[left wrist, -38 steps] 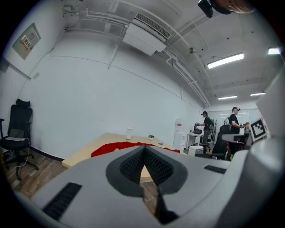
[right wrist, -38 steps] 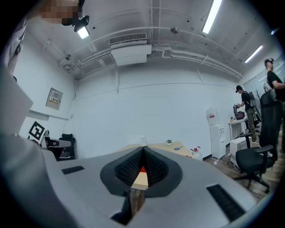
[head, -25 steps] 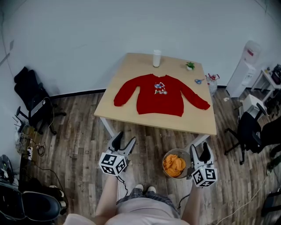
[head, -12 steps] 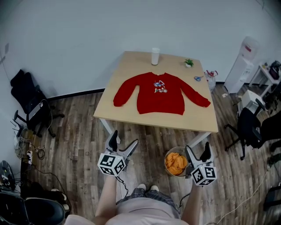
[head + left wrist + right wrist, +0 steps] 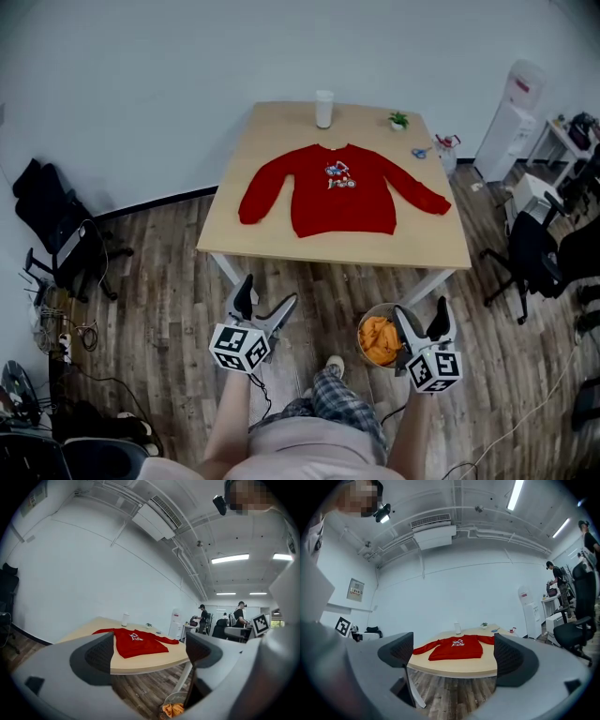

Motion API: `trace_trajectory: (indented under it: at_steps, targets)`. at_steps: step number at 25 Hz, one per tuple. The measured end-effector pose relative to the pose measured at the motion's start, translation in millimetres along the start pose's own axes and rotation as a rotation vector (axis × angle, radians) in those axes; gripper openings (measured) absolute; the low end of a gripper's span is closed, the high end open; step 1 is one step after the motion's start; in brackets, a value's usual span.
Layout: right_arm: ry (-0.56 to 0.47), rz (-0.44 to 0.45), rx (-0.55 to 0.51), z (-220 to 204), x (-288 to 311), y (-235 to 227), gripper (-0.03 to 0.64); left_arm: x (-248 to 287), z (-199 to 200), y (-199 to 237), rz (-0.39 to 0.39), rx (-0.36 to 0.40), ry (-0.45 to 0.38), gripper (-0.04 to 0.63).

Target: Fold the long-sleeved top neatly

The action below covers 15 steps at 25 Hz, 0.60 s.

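A red long-sleeved top (image 5: pixel 340 189) with a small print on the chest lies flat on the wooden table (image 5: pixel 272 246), sleeves spread to both sides. It also shows in the left gripper view as the red top (image 5: pixel 136 641) and in the right gripper view as the red top (image 5: pixel 456 648). My left gripper (image 5: pixel 263 297) and right gripper (image 5: pixel 422 319) hang over the floor, well short of the table's near edge. Both stand open with nothing between the jaws.
A white cylinder (image 5: pixel 324 108), a small plant (image 5: pixel 398 120) and scissors (image 5: pixel 421 152) sit along the table's far side. A bin with orange contents (image 5: pixel 379 337) stands on the floor by my right gripper. Office chairs (image 5: pixel 531 260) at the right, dark chair (image 5: pixel 54 225) at the left.
Both grippers' jaws have spread wider. The person has stepped toward the table, one foot forward, and both grippers shifted slightly with it.
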State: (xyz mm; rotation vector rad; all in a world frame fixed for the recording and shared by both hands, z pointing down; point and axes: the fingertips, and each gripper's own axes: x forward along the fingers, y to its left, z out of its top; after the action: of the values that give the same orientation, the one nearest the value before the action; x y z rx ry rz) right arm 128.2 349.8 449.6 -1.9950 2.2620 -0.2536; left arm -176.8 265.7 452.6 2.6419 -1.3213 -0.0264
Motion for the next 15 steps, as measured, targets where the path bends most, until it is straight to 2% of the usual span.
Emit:
trace_trajectory:
  at_steps: [7, 15]
  targets:
    - [-0.010, -0.002, -0.004, 3.9, 35.8, -3.7, 0.518, 26.9, 8.0, 20.7, 0.013, -0.003, -0.009, 0.462]
    - [-0.023, 0.027, -0.019, 13.9, 117.8, -21.6, 0.517, 88.9, 24.3, 55.9, 0.043, 0.017, -0.032, 0.462]
